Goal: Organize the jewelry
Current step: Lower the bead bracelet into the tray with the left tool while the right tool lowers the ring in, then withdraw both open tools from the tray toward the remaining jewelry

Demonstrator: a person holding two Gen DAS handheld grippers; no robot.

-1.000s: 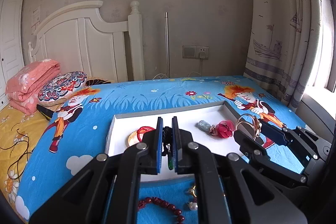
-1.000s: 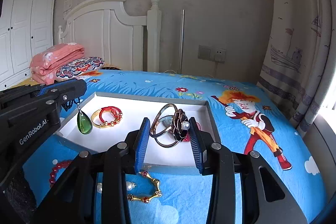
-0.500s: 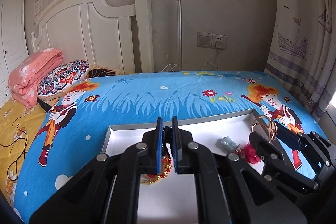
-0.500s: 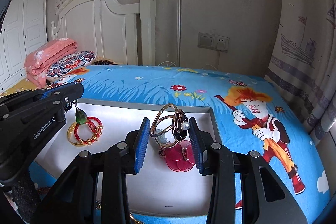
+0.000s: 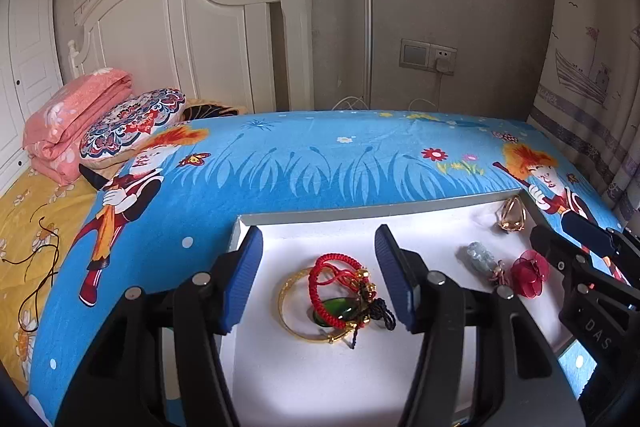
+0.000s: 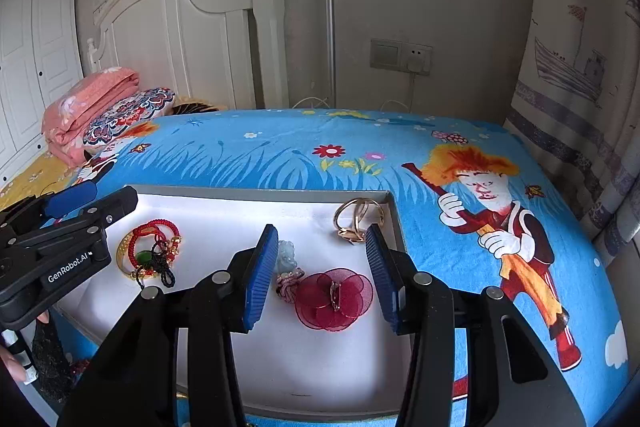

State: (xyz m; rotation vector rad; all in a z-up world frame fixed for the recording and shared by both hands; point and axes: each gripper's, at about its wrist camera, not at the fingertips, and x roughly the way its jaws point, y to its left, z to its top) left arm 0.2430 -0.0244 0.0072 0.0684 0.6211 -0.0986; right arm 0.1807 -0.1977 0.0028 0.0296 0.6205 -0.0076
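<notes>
Grippers first: your left gripper is spread wide with nothing between its blue pads, hanging over the lower centre of the left wrist frame. Between its fingers you see a small heap on the white tray floor: a gold bangle lying flat, a red cord bracelet draped over it, and a green teardrop pendant resting inside the bangle with its dark knotted cord trailing to the right.

Your right gripper is also spread and holds nothing, low in the centre of the right wrist frame. Just past its pads, a red petal flower brooch lies flat on the tray, touching a pale blue-green stone charm with a pink knot at its upper left. A gold ring bangle sits tilted in the tray's far right corner, near the wall.

All of these pieces lie in the shallow white tray with its grey rim, which rests on the blue cartoon blanket. Beyond it, in the upper left of that frame, you have the white headboard, a folded pink quilt and a patterned pillow. A wall socket is at centre right and a ship-print curtain fills the right edge.
</notes>
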